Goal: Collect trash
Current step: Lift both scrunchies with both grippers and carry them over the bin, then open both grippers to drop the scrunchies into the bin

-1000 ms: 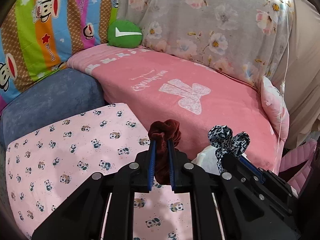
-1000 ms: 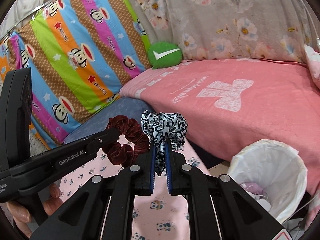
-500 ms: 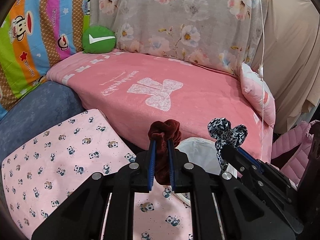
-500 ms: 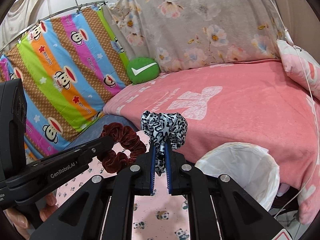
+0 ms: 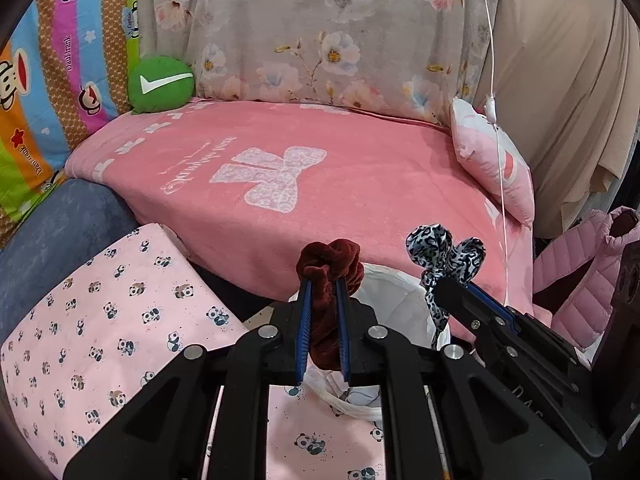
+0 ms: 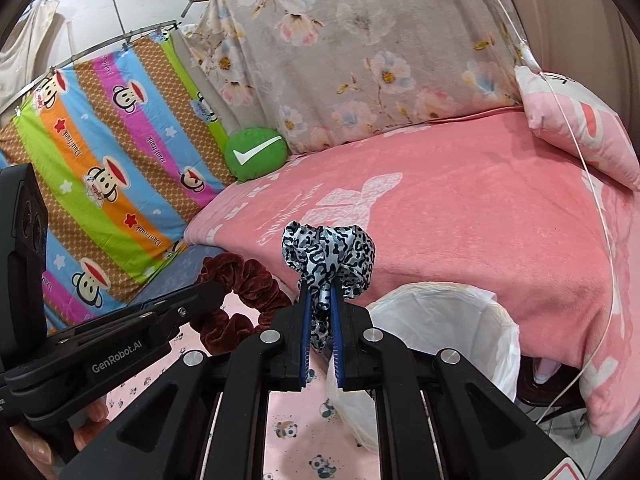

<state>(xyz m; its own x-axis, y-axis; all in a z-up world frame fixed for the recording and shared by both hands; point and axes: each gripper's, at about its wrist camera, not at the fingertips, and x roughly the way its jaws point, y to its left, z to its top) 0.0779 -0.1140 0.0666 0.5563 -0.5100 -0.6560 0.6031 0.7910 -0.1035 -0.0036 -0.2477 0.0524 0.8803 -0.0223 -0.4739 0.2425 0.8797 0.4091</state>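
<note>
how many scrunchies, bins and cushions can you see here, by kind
scrunchies: 2, dark red scrunchie in the left gripper, leopard-print scrunchie in the right gripper
bins: 1, white-lined trash bin
cushions: 2, green cushion, pink pillow
total: 5

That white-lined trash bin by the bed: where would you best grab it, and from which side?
Pinch the white-lined trash bin at its upper rim, coming from above: the mouth faces up, the thin rim fits between fingers, and the pink bed blocks its far side.
</note>
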